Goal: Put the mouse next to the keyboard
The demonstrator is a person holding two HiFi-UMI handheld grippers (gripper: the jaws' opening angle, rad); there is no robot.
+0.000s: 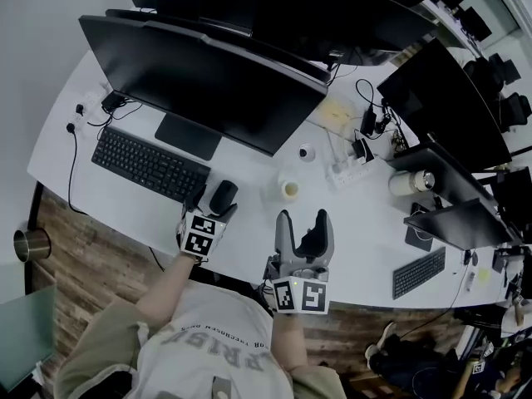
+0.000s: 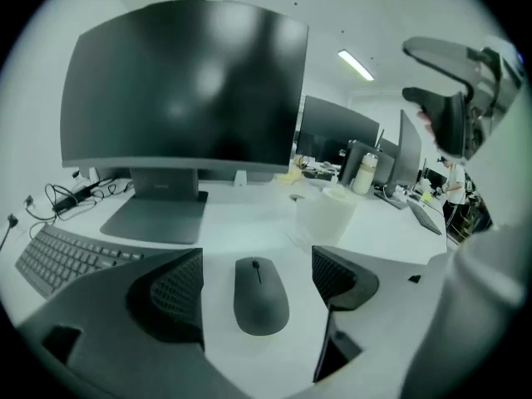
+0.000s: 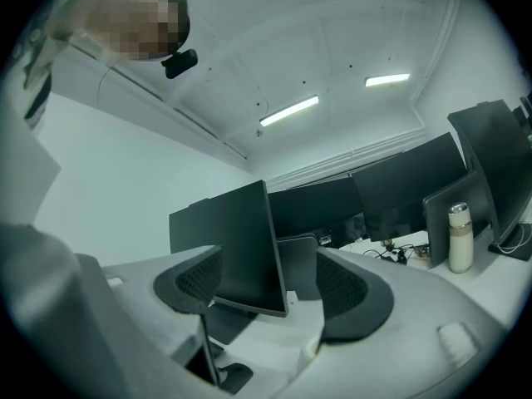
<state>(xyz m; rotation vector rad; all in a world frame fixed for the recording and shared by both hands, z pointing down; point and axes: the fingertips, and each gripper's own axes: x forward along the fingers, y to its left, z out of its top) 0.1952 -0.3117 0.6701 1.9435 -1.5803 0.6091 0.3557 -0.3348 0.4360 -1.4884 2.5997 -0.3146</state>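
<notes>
The dark mouse (image 1: 223,195) lies flat on the white desk (image 1: 249,231), just beside the right-hand end of the black keyboard (image 1: 150,164) and in front of the large dark monitor (image 1: 208,81). The left gripper (image 1: 214,203) is lowered over it with its jaws spread wide. In the left gripper view the mouse (image 2: 260,295) sits midway between the two ribbed pads (image 2: 176,293), with bare desk showing on either side, so neither pad presses on it. The same view shows the keyboard's keys (image 2: 65,256) off to the left and the monitor's flat stand (image 2: 156,216) beyond them. A small pale cup (image 2: 324,215) stands on the desk past the mouse and a little to its right; from the head view that cup (image 1: 289,189) is apart from both grippers.

The right gripper (image 1: 305,233) is held near the desk's front edge, well apart from the mouse. Its own view looks upward at the ceiling lights and a row of dark screens, and its jaws stand apart with nothing between them

A second, smaller keyboard (image 1: 418,273) lies far off to the right
</notes>
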